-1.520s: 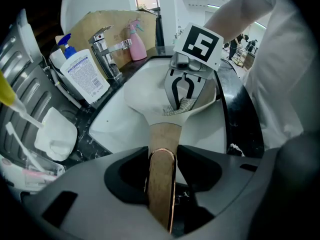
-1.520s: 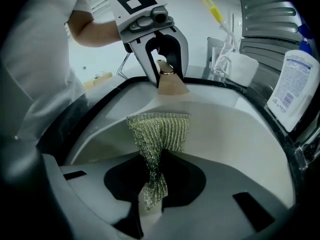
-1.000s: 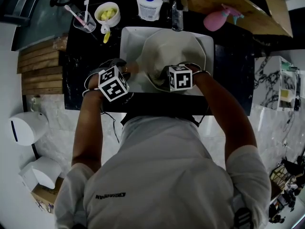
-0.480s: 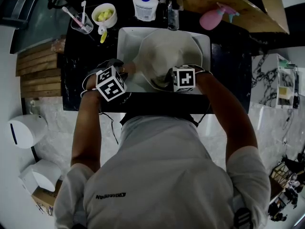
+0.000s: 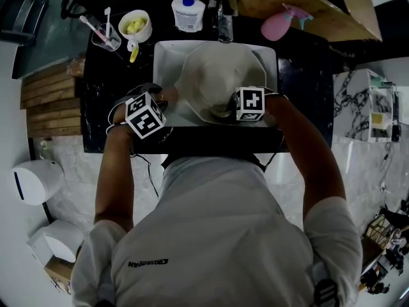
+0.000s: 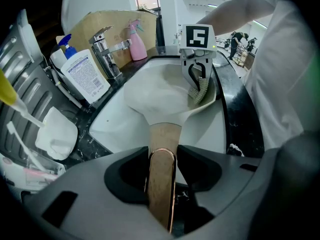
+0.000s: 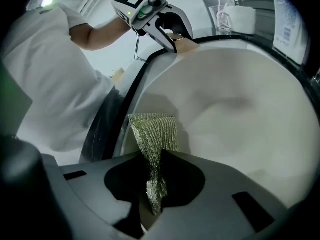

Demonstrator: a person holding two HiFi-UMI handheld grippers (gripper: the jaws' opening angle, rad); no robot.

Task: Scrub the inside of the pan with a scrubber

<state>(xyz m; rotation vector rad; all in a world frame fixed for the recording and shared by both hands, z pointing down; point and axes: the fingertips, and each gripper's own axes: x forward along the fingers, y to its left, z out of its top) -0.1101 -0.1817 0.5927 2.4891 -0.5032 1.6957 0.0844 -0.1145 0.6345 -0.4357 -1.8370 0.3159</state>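
Both tongs are gripping something. My left tongs (image 6: pixel 161 181) are clamping the tan wooden handle (image 6: pixel 162 139) of the pale cream round pan (image 6: pixel 160 91), and my right tongs (image 7: pixel 155 184) are pinching a green woven mesh scrubber (image 7: pixel 152 131). The pan is sitting inside the white rectangular sink (image 5: pixel 165 62), with its handle reaching toward the sink's left side. The scrubber is lying against the pan's inner wall, on the side nearest the sink's front edge.

To scrub well, I judge I should be pressing the mesh flat onto the wall and sweeping in overlapping arcs toward the pan's middle. Meanwhile the left side should be bracing the handle so the pan is not rocking in the sink.

I am finding no clear residue on the pale surface. From the head view, the marker cubes (image 5: pixel 249 103) are covering the contact point.
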